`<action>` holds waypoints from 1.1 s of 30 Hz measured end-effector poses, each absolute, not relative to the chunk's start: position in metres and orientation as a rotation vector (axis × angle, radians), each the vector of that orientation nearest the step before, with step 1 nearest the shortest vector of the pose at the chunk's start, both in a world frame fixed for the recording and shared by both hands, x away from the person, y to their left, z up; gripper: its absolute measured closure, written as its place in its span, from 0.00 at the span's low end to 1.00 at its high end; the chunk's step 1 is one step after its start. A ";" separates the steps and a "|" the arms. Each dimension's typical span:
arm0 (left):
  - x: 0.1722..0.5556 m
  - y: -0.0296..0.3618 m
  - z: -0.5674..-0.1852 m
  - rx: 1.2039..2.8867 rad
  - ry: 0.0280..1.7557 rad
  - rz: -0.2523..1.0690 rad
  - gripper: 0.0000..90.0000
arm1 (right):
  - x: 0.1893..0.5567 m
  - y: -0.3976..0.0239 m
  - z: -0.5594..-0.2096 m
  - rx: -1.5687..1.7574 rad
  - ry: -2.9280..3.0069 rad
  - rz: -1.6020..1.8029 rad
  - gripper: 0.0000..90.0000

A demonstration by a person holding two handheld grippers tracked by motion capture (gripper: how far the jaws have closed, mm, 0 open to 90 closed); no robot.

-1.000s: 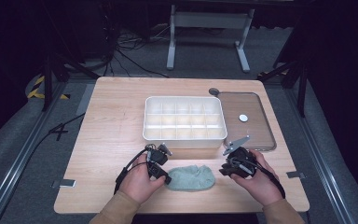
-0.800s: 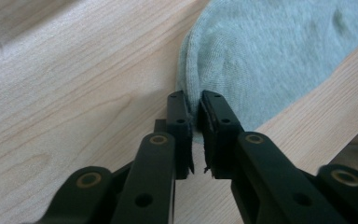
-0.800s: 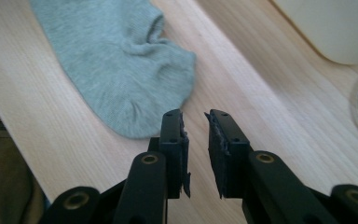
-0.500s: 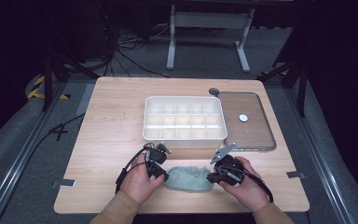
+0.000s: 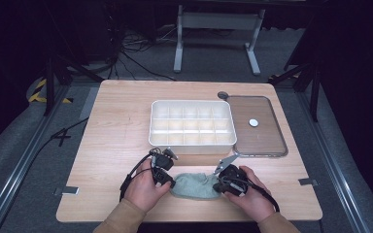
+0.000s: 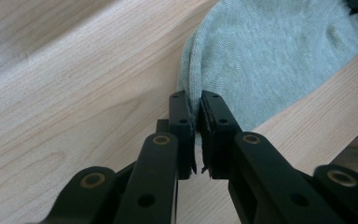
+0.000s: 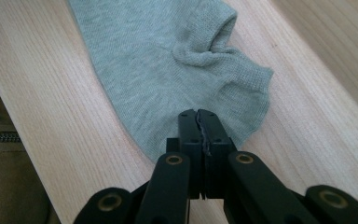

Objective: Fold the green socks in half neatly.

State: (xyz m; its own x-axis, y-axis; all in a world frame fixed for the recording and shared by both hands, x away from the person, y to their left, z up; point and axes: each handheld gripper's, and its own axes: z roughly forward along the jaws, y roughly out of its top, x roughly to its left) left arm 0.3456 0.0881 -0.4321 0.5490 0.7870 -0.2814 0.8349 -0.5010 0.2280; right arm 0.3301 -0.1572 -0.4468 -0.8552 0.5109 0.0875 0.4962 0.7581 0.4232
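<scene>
High view, sock [image 5: 194, 186] between both tools, each end pinched.

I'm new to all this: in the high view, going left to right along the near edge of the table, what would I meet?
Left gripper → pale grey-green fabric sock → right gripper, each gripper's jaws pinching one end of the sock.

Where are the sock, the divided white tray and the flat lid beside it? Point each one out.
sock [image 5: 194, 186], high view, middle of the grey-green fabric between the two grippers.
divided white tray [image 5: 192, 141], high view, its near wall.
flat lid [image 5: 267, 139], high view, bare brown surface below its white knob.
</scene>
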 end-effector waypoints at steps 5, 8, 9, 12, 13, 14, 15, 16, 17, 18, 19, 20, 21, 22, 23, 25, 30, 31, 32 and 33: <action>0.344 0.087 -0.426 2.445 1.321 -0.191 0.93 | 0.331 -0.158 -0.447 0.832 2.919 0.694 1.00; 0.344 0.086 -0.422 2.453 1.309 -0.188 0.93 | 0.331 -0.159 -0.448 0.820 2.924 0.710 1.00; 0.344 0.086 -0.421 2.464 1.296 -0.174 0.93 | 0.331 -0.159 -0.448 0.820 2.923 0.709 1.00; 0.343 0.082 -0.416 2.457 1.296 -0.171 0.93 | 0.331 -0.159 -0.448 0.825 2.922 0.710 1.00; 0.344 0.081 -0.413 2.469 1.274 -0.170 0.93 | 0.331 -0.159 -0.448 0.824 2.921 0.711 1.00; 0.344 0.080 -0.411 2.472 1.267 -0.167 0.93 | 0.331 -0.159 -0.448 0.824 2.921 0.711 1.00; 0.343 0.078 -0.410 2.471 1.258 -0.164 0.93 | 0.331 -0.160 -0.448 0.823 2.921 0.712 1.00; 0.343 0.077 -0.409 2.477 1.245 -0.166 0.93 | 0.331 -0.160 -0.448 0.821 2.921 0.712 1.00; 0.343 0.075 -0.408 2.477 1.243 -0.164 0.93 | 0.330 -0.160 -0.448 0.814 2.921 0.712 1.00; 0.342 0.073 -0.407 2.489 1.228 -0.163 0.93 | 0.330 -0.159 -0.448 0.812 2.915 0.710 1.00; 0.342 0.072 -0.406 2.493 1.220 -0.164 0.93 | 0.330 -0.159 -0.448 0.811 2.914 0.710 1.00; 0.341 0.071 -0.405 2.489 1.215 -0.162 0.93 | 0.330 -0.159 -0.448 0.811 2.915 0.710 1.00; 0.341 0.070 -0.404 2.490 1.203 -0.166 0.93 | 0.330 -0.159 -0.448 0.811 2.916 0.709 1.00; 0.341 0.070 -0.404 2.490 1.203 -0.166 0.93 | 0.330 -0.159 -0.448 0.811 2.918 0.712 1.00; 0.340 0.069 -0.402 2.482 1.196 -0.156 0.93 | 0.330 -0.159 -0.448 0.811 2.918 0.712 1.00; 0.338 0.065 -0.396 2.473 1.176 -0.157 0.94 | 0.330 -0.160 -0.448 0.811 2.916 0.713 1.00; 0.336 0.053 -0.389 2.474 1.136 -0.157 0.94 | 0.330 -0.161 -0.449 0.820 2.918 0.727 1.00; 0.336 0.050 -0.388 2.479 1.123 -0.157 0.94 | 0.330 -0.161 -0.449 0.825 2.914 0.729 1.00; 0.336 0.047 -0.387 2.480 1.112 -0.156 0.95 | 0.330 -0.161 -0.449 0.823 2.913 0.730 1.00; 0.336 0.045 -0.386 2.490 1.098 -0.158 0.95 | 0.330 -0.161 -0.449 0.817 2.915 0.732 1.00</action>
State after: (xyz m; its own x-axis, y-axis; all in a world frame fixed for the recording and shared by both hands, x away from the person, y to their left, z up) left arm 0.3359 0.0448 -0.3860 0.6828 0.6813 -0.2639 0.7280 -0.6042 0.3239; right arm 0.3299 -0.1611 -0.4490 -0.8619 0.4973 0.0986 0.4849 0.7518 0.4469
